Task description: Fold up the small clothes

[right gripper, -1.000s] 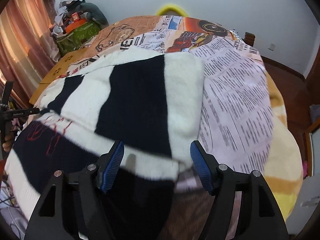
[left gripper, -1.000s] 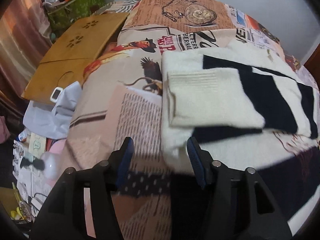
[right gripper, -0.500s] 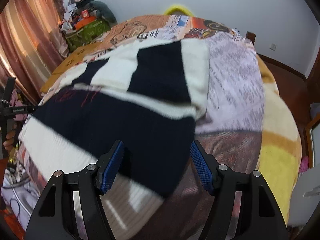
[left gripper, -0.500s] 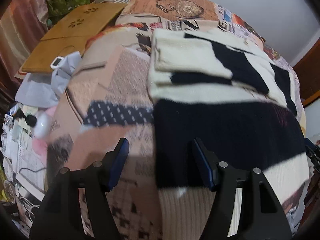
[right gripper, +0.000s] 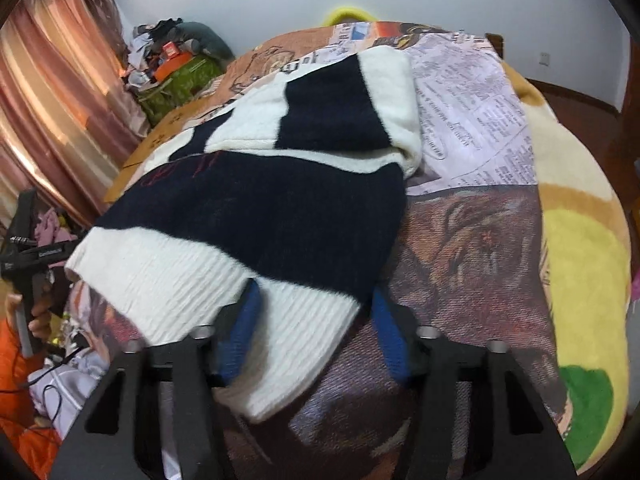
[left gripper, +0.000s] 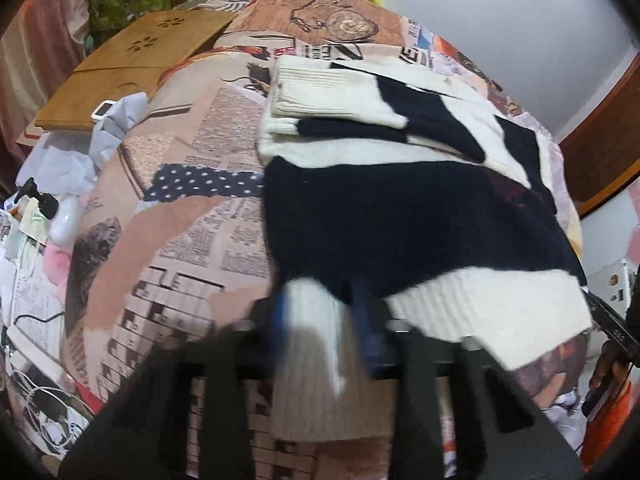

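My left gripper (left gripper: 324, 324) is blurred w/ motion, but the sweater (left gripper: 400, 216) hem sits between its two blue pads, white ribbed band running down thru the gap. Pads look narrowed on the cloth; can't tell for sure if they're pinching it tight. My right gripper (right gripper: 316, 328) has its jaws wide, blue pads on either side of the other hem corner; white rib drapes over the left pad and hangs btwn the fingers, not squeezed.

Sweater (right gripper: 280, 208) is black & white striped knit, lying on the bed blanket (right gripper: 480, 240) w/ newspaper print. Its far end is folded: sleeves laid across the body, cuff (left gripper: 316, 92) on top at the sweater's far left. Near hem is lifted off the blanket.

Left of the sweater, past the blanket edge: wooden board (left gripper: 132, 68), pale crumpled cloth (left gripper: 112, 128) just beside it. Beyond the sweater, a green bag (right gripper: 180, 80) by the curtain (right gripper: 52, 112).
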